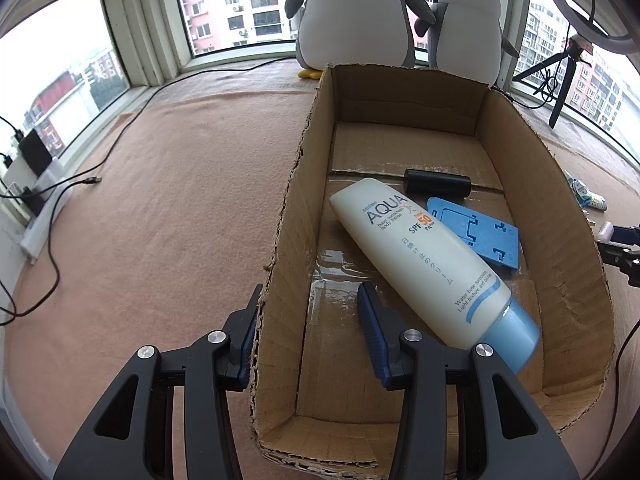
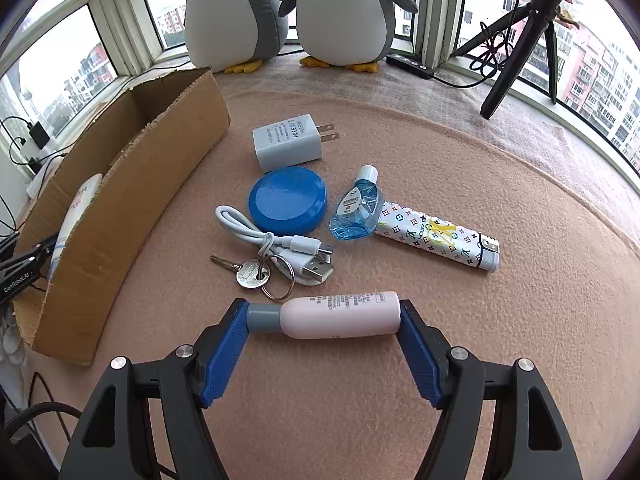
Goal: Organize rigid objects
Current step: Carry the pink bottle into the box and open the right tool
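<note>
Pink felt blanket (image 2: 440,152) covers a window ledge that carries everything here. On its left part sits an open cardboard box (image 1: 500,132). Inside the box lie a cream sunscreen tube (image 1: 420,256) with a blue cap, a blue plastic stand (image 1: 480,236) partly under the tube, and a black cylinder (image 1: 438,186) beyond both.

The left gripper (image 1: 308,328) has its jaws apart, straddling the box's left wall near the front corner: one finger outside, one inside, holding nothing.

The right gripper (image 2: 322,316) is spread wide, with a small pink bottle (image 2: 340,314) with a grey cap lying crosswise between its blue fingers (image 2: 224,348), cap at one pad and base at the other; whether it is squeezed or only touched cannot be told.

Just beyond the bottle, toward the middle of the blanket, lie keys on a ring (image 2: 252,274), a coiled white USB cable (image 2: 280,246), a blue round lid (image 2: 288,200), a white wall charger (image 2: 286,148), a clear blue dropper bottle (image 2: 358,208) and a patterned tube (image 2: 438,238). Two plush penguins (image 2: 340,12) stand at the far edge by the windows.
</note>
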The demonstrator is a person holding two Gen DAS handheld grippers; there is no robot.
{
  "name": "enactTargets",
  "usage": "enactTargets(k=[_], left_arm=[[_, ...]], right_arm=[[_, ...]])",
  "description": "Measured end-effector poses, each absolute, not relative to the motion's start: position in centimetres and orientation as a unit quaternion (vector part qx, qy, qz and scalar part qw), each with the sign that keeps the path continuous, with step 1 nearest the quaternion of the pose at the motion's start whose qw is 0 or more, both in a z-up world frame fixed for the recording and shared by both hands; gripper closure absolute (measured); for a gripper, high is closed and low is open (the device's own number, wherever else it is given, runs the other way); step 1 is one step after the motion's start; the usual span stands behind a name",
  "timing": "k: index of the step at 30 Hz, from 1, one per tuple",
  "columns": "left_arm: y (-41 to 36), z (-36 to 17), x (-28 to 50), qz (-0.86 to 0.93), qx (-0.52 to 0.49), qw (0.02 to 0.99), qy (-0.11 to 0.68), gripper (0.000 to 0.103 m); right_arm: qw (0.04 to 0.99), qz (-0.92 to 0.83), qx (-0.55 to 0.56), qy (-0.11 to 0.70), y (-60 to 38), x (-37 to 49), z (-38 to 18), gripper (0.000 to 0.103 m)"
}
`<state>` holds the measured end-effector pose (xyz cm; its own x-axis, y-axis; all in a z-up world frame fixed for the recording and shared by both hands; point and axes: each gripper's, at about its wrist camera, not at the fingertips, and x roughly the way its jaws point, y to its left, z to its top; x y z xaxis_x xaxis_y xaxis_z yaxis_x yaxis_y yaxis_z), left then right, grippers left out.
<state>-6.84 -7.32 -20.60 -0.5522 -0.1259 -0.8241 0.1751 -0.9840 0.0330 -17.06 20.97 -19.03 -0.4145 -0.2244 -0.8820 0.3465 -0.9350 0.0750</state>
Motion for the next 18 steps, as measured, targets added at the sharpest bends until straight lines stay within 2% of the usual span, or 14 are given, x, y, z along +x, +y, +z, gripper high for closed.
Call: enactTargets(k=[18], left_arm=[[-7.4, -20.6, -7.0, -0.881, 0.464, 0.083, 0.027, 0.06]], right_arm=[[0.23, -0.868, 0.437, 0.055, 13.2, -15.3, -10.7, 0.033]])
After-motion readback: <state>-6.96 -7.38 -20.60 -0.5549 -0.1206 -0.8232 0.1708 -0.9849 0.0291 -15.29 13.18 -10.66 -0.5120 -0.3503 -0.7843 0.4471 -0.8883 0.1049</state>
